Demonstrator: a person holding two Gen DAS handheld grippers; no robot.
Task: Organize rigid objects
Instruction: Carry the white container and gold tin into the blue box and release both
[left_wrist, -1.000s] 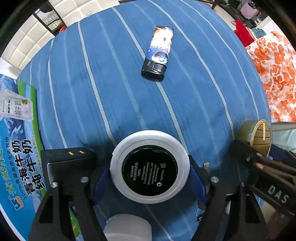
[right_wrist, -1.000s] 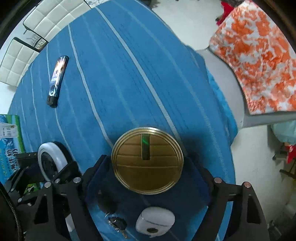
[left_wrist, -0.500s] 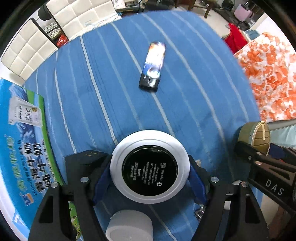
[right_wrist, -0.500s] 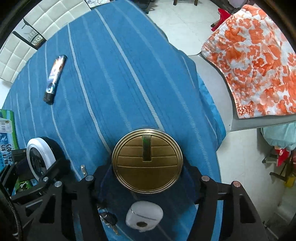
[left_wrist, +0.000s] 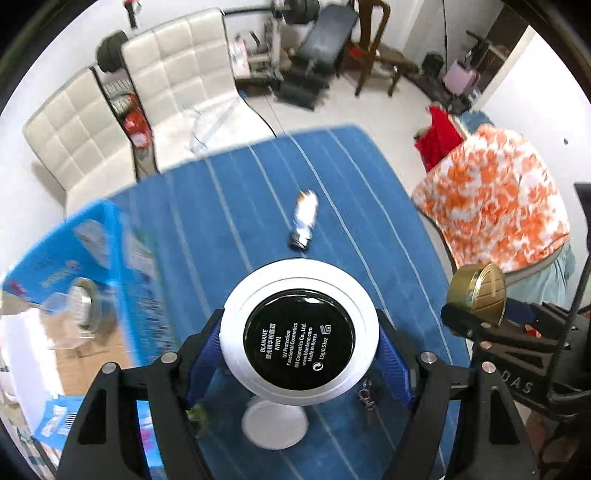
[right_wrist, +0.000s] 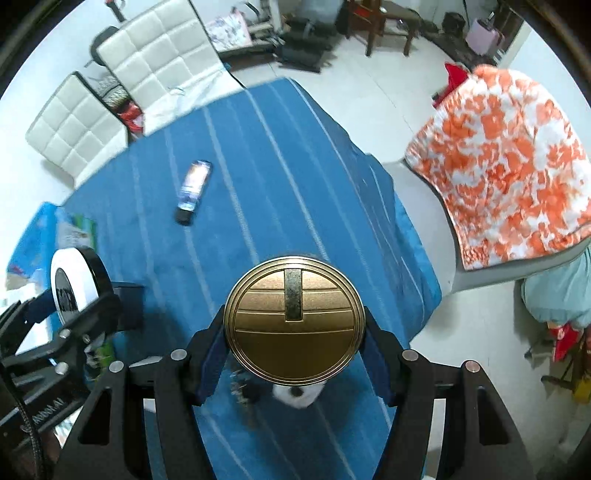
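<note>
Covering the table is a blue cloth with thin white stripes (left_wrist: 258, 206), seen in both views. White padded chairs (left_wrist: 110, 110) are set at the far edge of the table, two of them. A white tiled floor (right_wrist: 369, 81) is seen past the table, with a dark wooden chair (left_wrist: 369, 40) and a pink case (left_wrist: 460, 75) at the far wall. An orange and white flowered cloth (right_wrist: 517, 158) is draped over something to the right of the table. A blue printed box (left_wrist: 92, 240) is seen at the left edge of the table, blurred, with a clear jar (left_wrist: 79, 306) beside it.

Two round cases are held up above the cloth, one in each tool. A white round case with a black label (left_wrist: 299, 336) is pinched between the blue pads of the left gripper (left_wrist: 299, 343). A gold round case (right_wrist: 293, 319) is pinched between the pads of the right gripper (right_wrist: 293, 332). Both cases are held on edge, with a flat face turned to the camera.

One small tube with a black cap (right_wrist: 194, 192) is lying flat on the cloth, well apart from both tools. One white round lid (left_wrist: 275, 421) is seen on the cloth under the left tool. One set of keys (left_wrist: 365, 393) is lying near it. One small white pod-shaped case (right_wrist: 297, 395) is seen under the gold case, partly hidden.
</note>
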